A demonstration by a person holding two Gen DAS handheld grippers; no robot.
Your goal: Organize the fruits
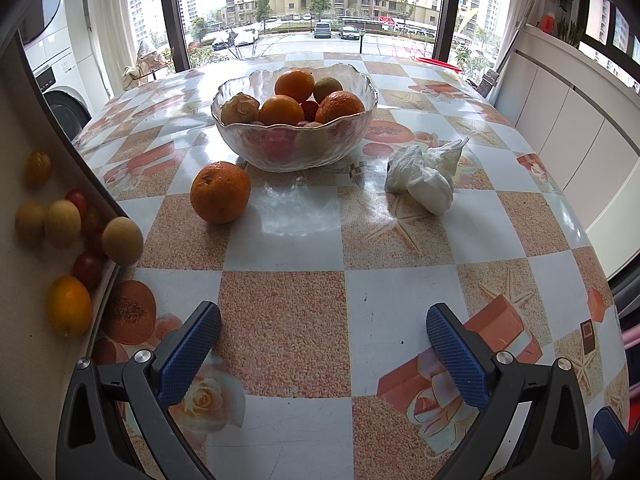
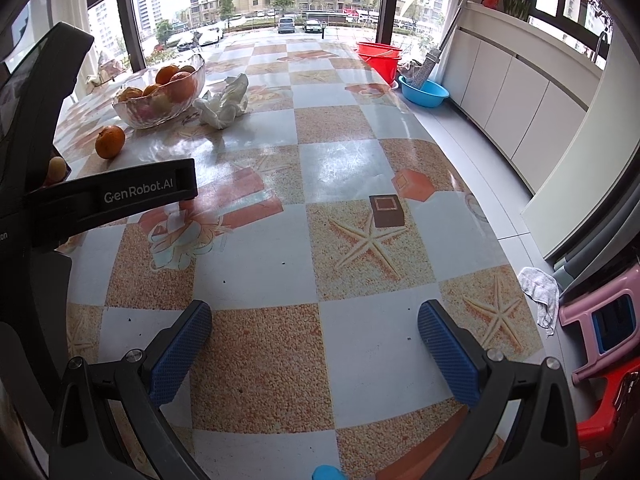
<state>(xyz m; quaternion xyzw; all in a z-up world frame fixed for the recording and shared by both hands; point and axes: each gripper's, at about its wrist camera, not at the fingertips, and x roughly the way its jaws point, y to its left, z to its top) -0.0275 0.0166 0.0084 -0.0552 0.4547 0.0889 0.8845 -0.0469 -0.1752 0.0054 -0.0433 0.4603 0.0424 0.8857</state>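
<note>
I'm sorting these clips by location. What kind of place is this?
Most likely a home, a dining or utility area: a table under a patterned cloth with a glass fruit bowl, a washing machine, and wash basins on the floor.

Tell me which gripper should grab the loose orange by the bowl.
Left. The left gripper is open and faces the loose orange fairly directly; from the right gripper it sits far off to the left, beyond the other tool.

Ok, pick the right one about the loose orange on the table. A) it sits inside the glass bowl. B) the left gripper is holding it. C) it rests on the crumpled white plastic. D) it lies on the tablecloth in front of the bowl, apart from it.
D: the loose orange lies on the tablecloth short of the glass bowl, with a gap between them; the left gripper is open and empty.
</note>
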